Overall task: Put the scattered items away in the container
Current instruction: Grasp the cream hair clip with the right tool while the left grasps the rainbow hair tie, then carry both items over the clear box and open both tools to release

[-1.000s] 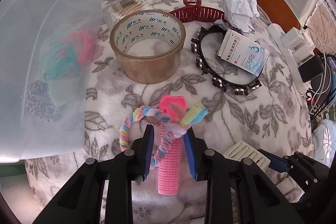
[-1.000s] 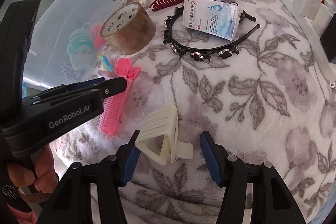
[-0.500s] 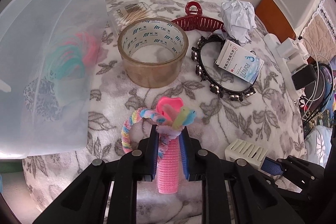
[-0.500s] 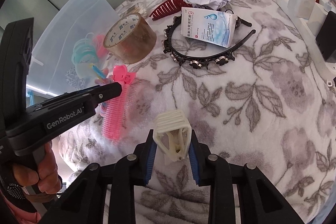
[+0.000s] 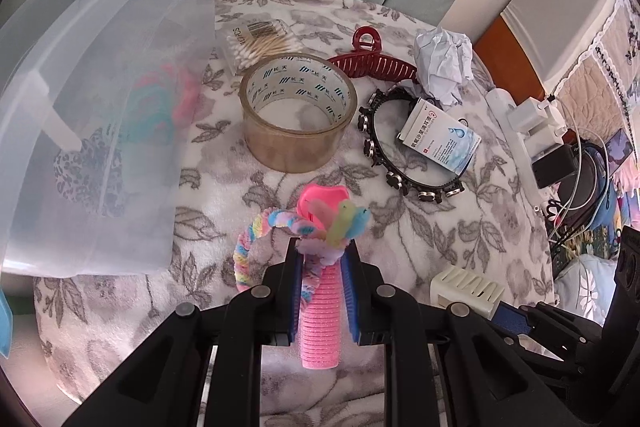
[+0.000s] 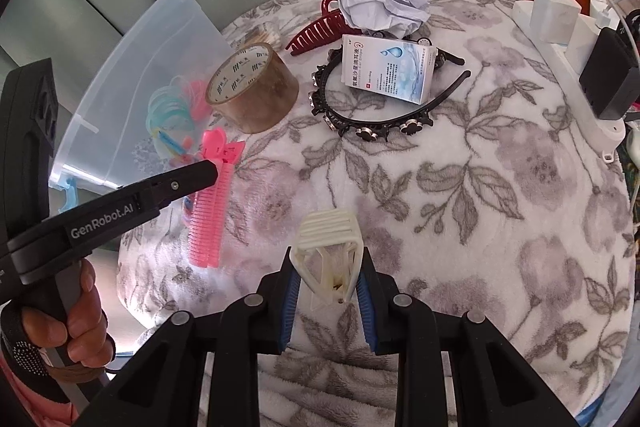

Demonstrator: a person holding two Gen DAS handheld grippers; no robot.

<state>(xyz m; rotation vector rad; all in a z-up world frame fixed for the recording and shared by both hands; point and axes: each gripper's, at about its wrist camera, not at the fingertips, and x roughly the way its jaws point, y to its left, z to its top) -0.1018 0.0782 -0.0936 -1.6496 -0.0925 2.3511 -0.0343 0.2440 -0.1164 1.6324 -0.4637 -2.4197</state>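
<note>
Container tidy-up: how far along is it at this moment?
Done: coloured hair rings lie in the clear container. In hand: left tool grips the pink roller and pastel tie; right tool, jaws just closed, grips the cream clip. Left: tape, red claw clip, headband, box, crumpled paper, swabs.

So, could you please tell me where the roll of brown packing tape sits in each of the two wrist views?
Left wrist view: the tape roll lies above centre, beside the clear container.
Right wrist view: the tape roll lies upper left, right of the container.
Shared landmark: the dark red claw clip just beyond the roll.
</note>
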